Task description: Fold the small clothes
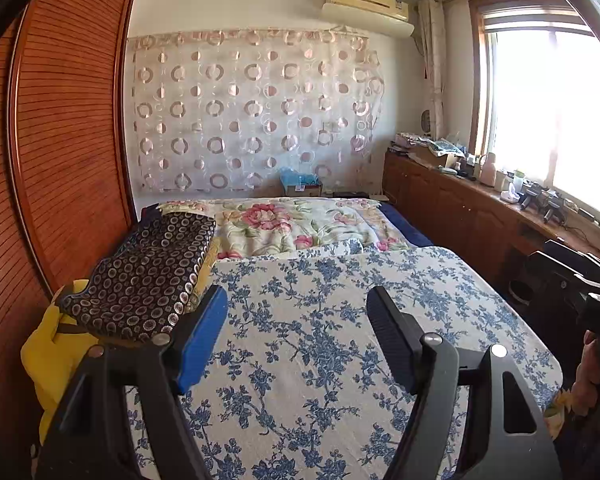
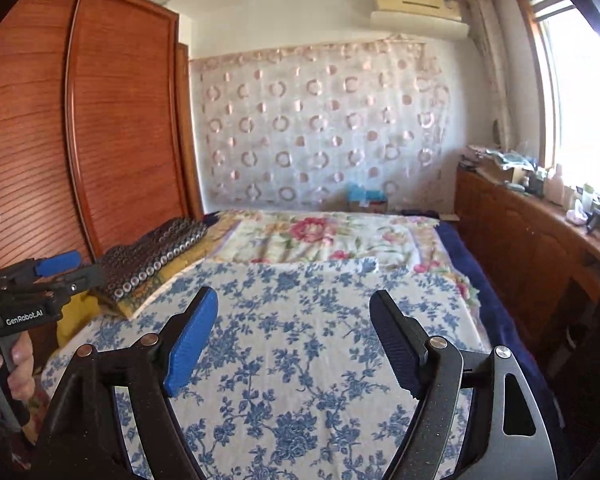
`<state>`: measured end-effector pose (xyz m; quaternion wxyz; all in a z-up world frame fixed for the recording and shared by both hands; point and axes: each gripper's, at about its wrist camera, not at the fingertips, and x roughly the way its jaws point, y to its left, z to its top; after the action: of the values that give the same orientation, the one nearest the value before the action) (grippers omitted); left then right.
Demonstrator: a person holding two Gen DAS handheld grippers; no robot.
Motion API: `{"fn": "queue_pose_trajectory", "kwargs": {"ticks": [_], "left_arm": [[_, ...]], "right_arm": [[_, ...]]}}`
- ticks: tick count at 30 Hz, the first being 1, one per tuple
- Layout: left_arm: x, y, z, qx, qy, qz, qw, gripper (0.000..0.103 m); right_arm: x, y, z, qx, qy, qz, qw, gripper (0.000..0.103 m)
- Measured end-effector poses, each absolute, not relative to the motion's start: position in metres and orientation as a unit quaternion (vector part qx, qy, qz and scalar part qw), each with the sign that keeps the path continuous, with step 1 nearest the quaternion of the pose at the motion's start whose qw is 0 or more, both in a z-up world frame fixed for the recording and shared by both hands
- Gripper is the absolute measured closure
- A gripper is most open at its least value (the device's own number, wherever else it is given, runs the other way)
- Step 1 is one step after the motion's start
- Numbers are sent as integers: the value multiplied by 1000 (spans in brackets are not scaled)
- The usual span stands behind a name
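My left gripper (image 1: 298, 312) is open and empty, held above a blue-flowered cloth (image 1: 340, 320) spread flat on the bed. My right gripper (image 2: 294, 314) is open and empty above the same blue-flowered cloth (image 2: 300, 320). A dark folded garment with a ring pattern (image 1: 152, 272) lies on the bed's left side, to the left of my left gripper; it also shows in the right wrist view (image 2: 156, 252). The left gripper shows at the left edge of the right wrist view (image 2: 56, 264), and the right gripper's body shows at the right edge of the left wrist view (image 1: 580, 280).
A pink-flowered quilt (image 1: 300, 224) covers the far half of the bed. A wooden wardrobe (image 1: 60, 140) stands on the left. A wooden cabinet (image 1: 460, 208) with clutter runs under the window on the right. A yellow cloth (image 1: 48, 360) hangs at the bed's left edge.
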<state>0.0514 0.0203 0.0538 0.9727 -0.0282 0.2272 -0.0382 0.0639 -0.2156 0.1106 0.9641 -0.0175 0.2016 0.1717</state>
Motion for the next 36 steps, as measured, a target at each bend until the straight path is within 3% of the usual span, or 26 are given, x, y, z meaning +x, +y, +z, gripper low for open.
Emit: {"fn": "queue_pose_trajectory", "kwargs": {"ticks": [36], "left_arm": [[41, 19, 60, -22, 217, -34, 975, 31]], "right_arm": [[51, -232, 120, -6, 185, 155, 970, 23]]}}
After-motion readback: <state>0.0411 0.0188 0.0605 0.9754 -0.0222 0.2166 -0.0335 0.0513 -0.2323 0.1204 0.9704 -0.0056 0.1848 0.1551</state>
